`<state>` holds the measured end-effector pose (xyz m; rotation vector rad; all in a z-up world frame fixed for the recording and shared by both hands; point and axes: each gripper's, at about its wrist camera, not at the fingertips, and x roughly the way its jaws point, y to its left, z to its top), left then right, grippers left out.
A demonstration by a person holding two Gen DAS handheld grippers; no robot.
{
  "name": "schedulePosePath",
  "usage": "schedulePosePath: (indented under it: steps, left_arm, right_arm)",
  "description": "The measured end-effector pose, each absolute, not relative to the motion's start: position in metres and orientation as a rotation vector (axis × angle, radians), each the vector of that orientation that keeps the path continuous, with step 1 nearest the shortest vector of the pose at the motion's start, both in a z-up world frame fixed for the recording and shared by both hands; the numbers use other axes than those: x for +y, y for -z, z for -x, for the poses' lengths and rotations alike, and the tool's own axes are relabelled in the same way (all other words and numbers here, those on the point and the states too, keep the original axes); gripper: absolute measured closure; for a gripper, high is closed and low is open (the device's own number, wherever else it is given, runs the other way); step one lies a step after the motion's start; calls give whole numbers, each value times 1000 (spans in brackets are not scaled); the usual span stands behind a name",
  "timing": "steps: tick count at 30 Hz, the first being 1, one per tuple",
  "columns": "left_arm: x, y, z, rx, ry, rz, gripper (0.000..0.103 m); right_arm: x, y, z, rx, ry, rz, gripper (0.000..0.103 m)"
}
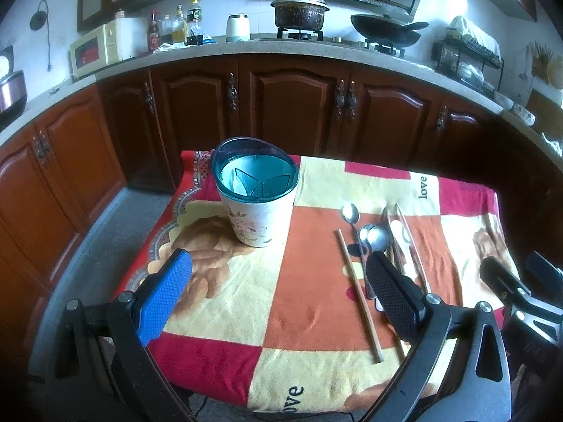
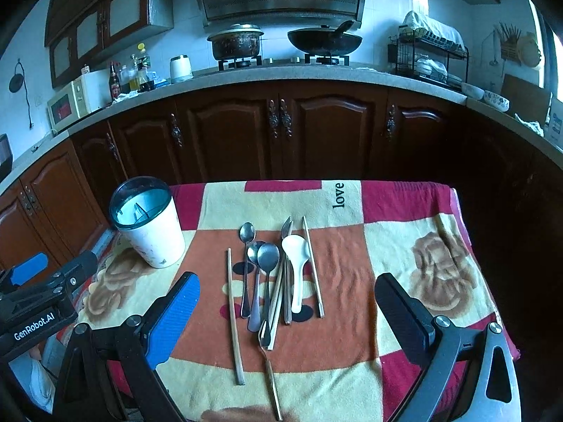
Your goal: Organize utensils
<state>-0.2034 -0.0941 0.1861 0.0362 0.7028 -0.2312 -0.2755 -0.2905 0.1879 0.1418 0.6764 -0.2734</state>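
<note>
Utensils bunched mid-desk on the orange patch of the cloth, handles toward the cameras. Counted in the right wrist view: three metal spoons — small one [image 2: 247,234] farthest left, round-bowled one [image 2: 268,256] overlapping a third at its left; one white plastic rice spoon [image 2: 295,249], smooth and matte; one metal fork [image 2: 287,227], tines pointing away. Wooden chopsticks: one lone stick [image 2: 234,316] left of the bunch, one [image 2: 313,267] at the right edge, more under the pile — total hard to tell. One slim handled piece [image 2: 271,369] trailing toward the near edge, type unclear.

Holder cup [image 1: 255,197] upright at the far-left part of the desk, well apart from the pile: white tapered body, floral print, teal translucent rim, divider inside, nothing in it.

Desk covered by fleece blanket [image 2: 404,239], patchwork of red, cream, orange squares, brown rose prints, "love" lettering.

Left gripper [image 1: 278,281] spread wide, holding nothing, hovering at the near edge; one blue textured pad, one black. Right gripper [image 2: 286,302] also spread wide and empty, over the near ends of the utensils.

Room: kitchen, dark wood cabinets [image 2: 281,130] under a grey stone counter, pot [image 2: 236,40] and wok [image 2: 323,40] on a gas hob, hood above, microwave [image 2: 67,103] and bottles left, dish rack [image 2: 429,56] right.
</note>
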Motion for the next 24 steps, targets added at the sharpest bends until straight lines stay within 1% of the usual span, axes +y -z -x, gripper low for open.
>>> schedulePosePath:
  steps: [24]
  left_arm:
    - [-103, -180, 200, 720, 251, -61, 4]
  right_arm:
    - [-294, -178, 271, 710, 291, -125, 4]
